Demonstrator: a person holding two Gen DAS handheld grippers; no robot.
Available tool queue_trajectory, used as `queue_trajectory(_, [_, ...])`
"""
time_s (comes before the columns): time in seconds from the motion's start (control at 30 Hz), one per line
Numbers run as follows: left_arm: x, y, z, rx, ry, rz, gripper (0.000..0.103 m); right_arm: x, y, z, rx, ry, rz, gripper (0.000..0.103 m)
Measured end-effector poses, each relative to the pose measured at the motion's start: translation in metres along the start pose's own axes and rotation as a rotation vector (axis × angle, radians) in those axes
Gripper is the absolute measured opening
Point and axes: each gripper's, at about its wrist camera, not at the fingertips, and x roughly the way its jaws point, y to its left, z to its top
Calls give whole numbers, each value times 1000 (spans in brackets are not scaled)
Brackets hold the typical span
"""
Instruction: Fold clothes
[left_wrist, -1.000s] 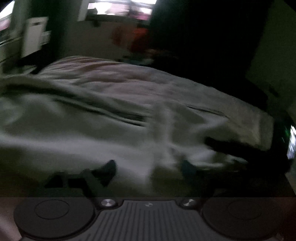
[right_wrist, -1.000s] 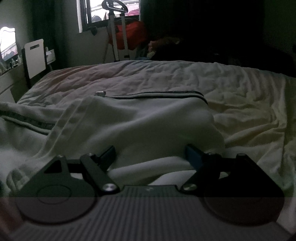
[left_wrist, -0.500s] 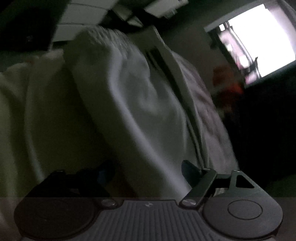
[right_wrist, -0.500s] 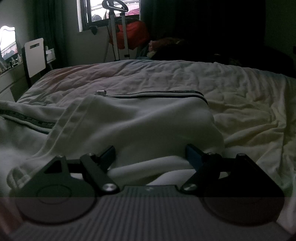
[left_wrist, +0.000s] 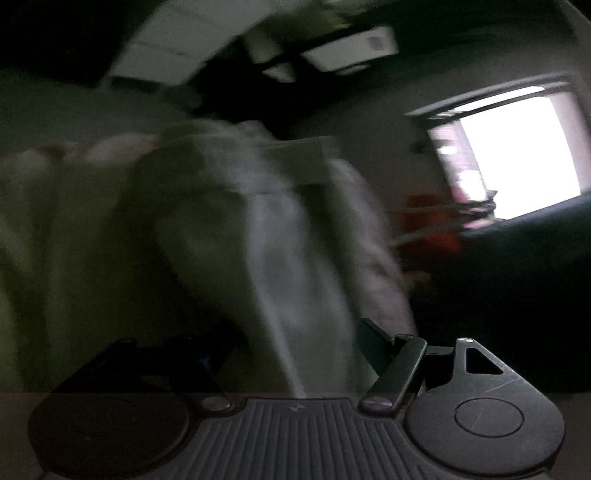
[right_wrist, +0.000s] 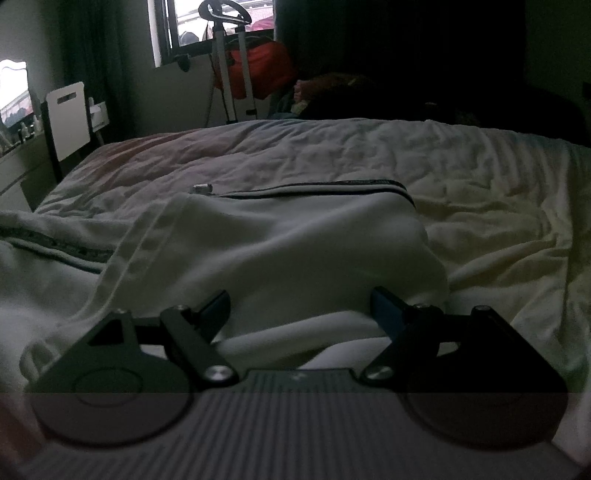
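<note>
Item: white jacket (right_wrist: 288, 251), spread on bed (right_wrist: 498, 192), one side folded over.
My right hand-held gripper (right_wrist: 299, 306): jaws wide apart, holding nothing, at jacket's near edge.
My left hand-held gripper (left_wrist: 295, 343): view blurred; grip cannot be told.
Remaining, I judge: most folds.

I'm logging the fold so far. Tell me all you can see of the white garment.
The white garment looks like soft, thick cloth with a dark zip line along its far edge and a stitched hem at left. It lies rumpled on the bed, with a fold of it between the right claw fingers.
</note>
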Motion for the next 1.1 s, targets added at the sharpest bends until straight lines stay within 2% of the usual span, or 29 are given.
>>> queue_trajectory(0.1, [11, 11, 6, -53, -11, 43, 69, 0, 2, -1, -17, -2, -10, 85])
queue_trajectory(0.2, [13, 10, 14, -55, -87, 60, 57, -6, 4, -1, -25, -9, -22, 84])
queue_trajectory(0.3, [12, -2, 21, 34, -155, 77, 43, -26, 9, -2, -32, -22, 7, 84])
queue_trajectory(0.37, [14, -8, 21, 101, -170, 87, 27, -33, 15, -5, -54, -8, 40, 84])
queue_trajectory(0.43, [11, -16, 17, 168, -203, 95, 18, -40, 21, -8, -77, 7, 72, 84])
queue_trajectory(0.5, [7, -32, 10, 251, -251, 93, 15, -35, 24, -14, -65, 43, 84, 84])
queue_trajectory(0.6, [7, -80, -13, 445, -339, 98, 13, -28, 27, -22, -42, 99, 99, 83])
queue_trajectory(0.67, [-1, -106, -31, 573, -389, 102, 12, -42, 19, -15, 18, 92, 116, 84])
queue_trajectory(0.7, [-5, -119, -40, 605, -411, 93, 11, -54, 10, -11, 81, 69, 134, 84])
queue_trajectory(0.8, [-22, -153, -67, 638, -466, 41, 9, -87, -21, -6, 261, -4, 156, 84])
queue_trajectory(0.93, [-41, -211, -114, 701, -520, -23, 9, -113, -59, -1, 406, -82, 90, 84])
queue_trajectory(1.1, [-45, -297, -188, 804, -535, -130, 9, -132, -104, 6, 567, -171, 60, 85])
